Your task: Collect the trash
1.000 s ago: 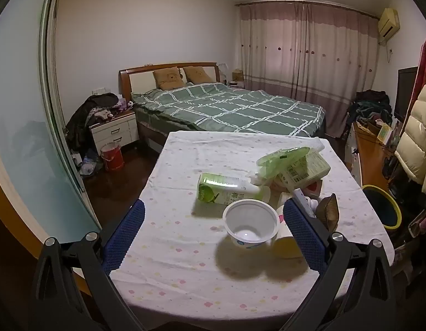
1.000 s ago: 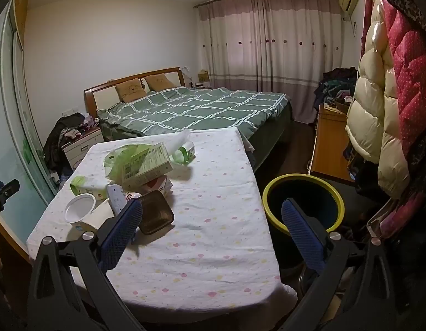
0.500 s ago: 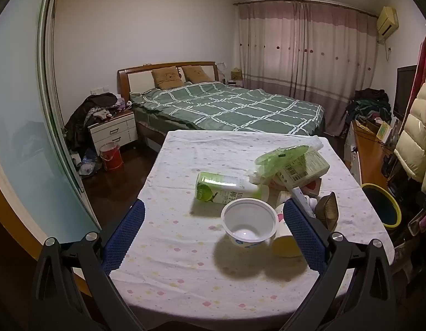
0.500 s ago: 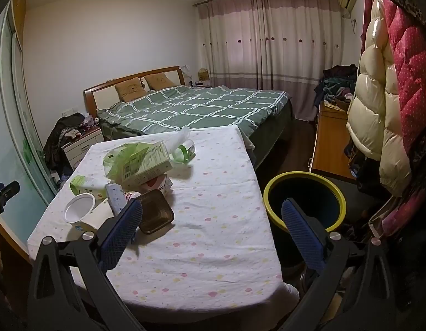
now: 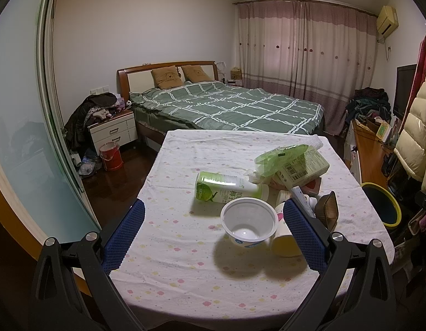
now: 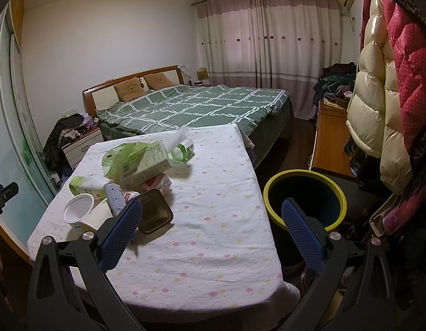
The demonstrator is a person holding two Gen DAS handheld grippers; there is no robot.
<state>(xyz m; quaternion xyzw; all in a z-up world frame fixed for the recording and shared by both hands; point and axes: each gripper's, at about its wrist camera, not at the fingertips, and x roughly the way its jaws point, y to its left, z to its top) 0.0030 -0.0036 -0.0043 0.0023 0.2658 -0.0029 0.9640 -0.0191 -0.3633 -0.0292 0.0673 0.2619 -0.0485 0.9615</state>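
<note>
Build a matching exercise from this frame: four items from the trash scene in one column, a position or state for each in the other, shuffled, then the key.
Items
1. white plastic cup
2. green-label bottle
3. yellow-rimmed bin
4. brown tray

States
A. on the floor beside the table
B. lying on its side
C. upright, mouth open, looks empty
D. nearest the right gripper's left finger

Pairs: 1-C, 2-B, 3-A, 4-D
</note>
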